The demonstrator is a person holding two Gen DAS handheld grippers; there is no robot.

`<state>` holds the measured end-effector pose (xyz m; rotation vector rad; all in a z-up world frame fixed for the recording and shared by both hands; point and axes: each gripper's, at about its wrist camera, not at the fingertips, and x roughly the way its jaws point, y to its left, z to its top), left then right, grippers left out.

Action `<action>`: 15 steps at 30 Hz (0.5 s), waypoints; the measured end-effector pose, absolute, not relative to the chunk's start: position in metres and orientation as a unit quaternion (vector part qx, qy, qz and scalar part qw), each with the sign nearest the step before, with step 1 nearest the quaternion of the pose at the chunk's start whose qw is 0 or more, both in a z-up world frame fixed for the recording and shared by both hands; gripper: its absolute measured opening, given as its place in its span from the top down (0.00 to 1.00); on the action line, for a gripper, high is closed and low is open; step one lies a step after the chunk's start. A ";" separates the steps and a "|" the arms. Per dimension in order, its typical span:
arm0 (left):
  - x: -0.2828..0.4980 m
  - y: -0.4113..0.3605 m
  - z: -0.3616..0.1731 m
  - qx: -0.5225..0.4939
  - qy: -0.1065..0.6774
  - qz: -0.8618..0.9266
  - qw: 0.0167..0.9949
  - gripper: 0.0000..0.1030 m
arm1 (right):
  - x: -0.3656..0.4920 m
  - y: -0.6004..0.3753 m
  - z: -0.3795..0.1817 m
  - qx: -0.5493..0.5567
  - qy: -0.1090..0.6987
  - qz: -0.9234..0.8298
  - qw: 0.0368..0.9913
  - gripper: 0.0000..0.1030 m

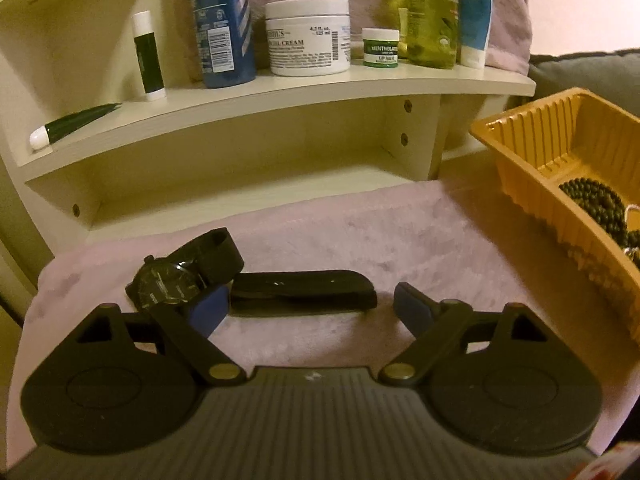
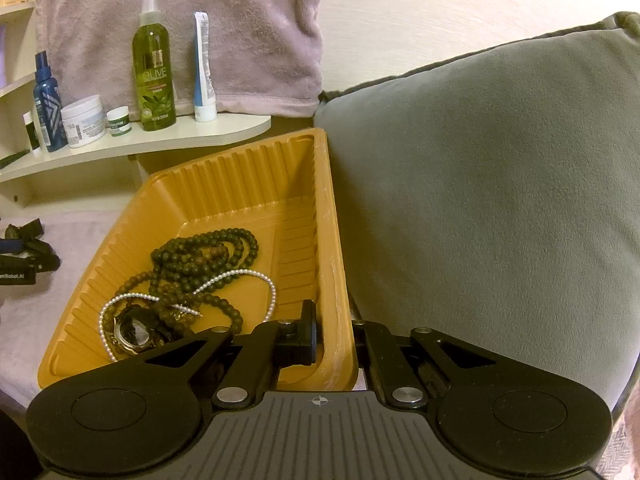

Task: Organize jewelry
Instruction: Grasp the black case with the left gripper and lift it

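Observation:
A black wristwatch (image 1: 168,286) lies on the lilac towel (image 1: 360,232), its strap stretched out to the right. My left gripper (image 1: 310,300) stands open just over it; the left blue pad (image 1: 210,306) sits against the watch case and the right pad is clear of the strap's end. My right gripper (image 2: 338,340) is shut on the near right wall of the orange ribbed tray (image 2: 224,172), one finger inside and one outside. In the tray lie dark bead strands (image 2: 200,260), a pearl strand (image 2: 240,276) and a round watch (image 2: 134,330).
A cream shelf (image 1: 280,92) behind the towel carries a blue bottle (image 1: 224,24), a white cream jar (image 1: 308,38), a small green pot (image 1: 380,48), a green spray bottle (image 2: 154,68) and tubes. A grey cushion (image 2: 500,180) presses against the tray's right side.

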<state>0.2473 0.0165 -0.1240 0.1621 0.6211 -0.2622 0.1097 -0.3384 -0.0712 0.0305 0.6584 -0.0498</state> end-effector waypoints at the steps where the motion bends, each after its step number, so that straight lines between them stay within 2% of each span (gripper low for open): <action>1: 0.248 0.017 -0.125 0.083 0.304 -0.129 0.940 0.19 | 0.110 -0.338 -0.071 0.015 0.323 -0.024 0.946 0.96; 4: 0.248 0.019 -0.124 0.081 0.305 -0.130 0.940 0.27 | 0.110 -0.338 -0.071 0.015 0.323 -0.024 0.946 0.96; 15: 0.228 0.016 -0.107 0.056 0.305 -0.124 0.942 0.28 | 0.107 -0.339 -0.070 0.016 0.319 -0.023 0.947 0.96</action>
